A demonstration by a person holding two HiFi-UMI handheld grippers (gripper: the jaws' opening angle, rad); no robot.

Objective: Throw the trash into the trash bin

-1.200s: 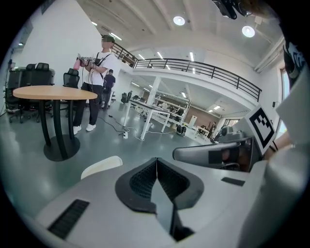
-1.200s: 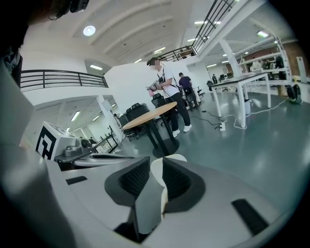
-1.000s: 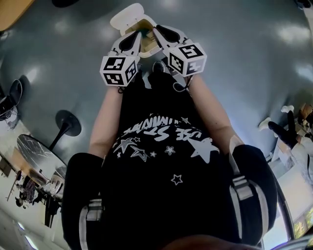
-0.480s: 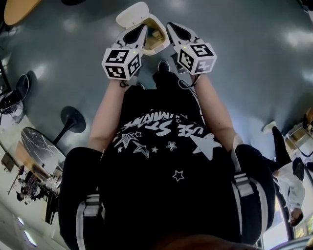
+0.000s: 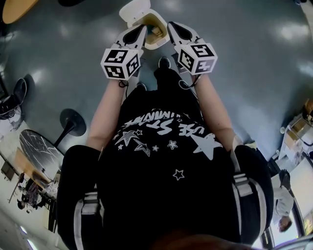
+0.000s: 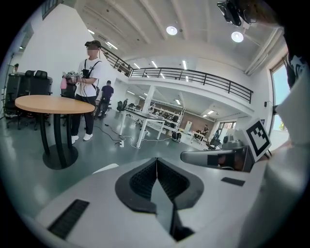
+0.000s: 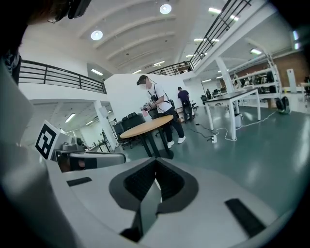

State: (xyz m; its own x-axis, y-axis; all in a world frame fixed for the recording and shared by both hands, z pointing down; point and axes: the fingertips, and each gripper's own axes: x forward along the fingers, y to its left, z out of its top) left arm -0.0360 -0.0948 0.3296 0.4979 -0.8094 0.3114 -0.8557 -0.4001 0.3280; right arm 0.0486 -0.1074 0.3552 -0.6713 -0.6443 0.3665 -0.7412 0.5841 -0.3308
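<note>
1. The left gripper (image 5: 139, 31) and right gripper (image 5: 174, 27) both have their fingers pressed together on nothing, so the drop looks done.
2. Just beyond them the trash bin (image 5: 154, 14) stands lid-up with brownish trash (image 5: 155, 32) inside. Next, probably withdraw.
3. Bare floor (image 5: 234, 58) surrounds the bin.

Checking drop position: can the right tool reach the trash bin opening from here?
Probably yes. The trash bin stands just ahead with its lid flipped open. The right tool, shut and empty, hovers beside its rim with nothing visible between them.
</note>
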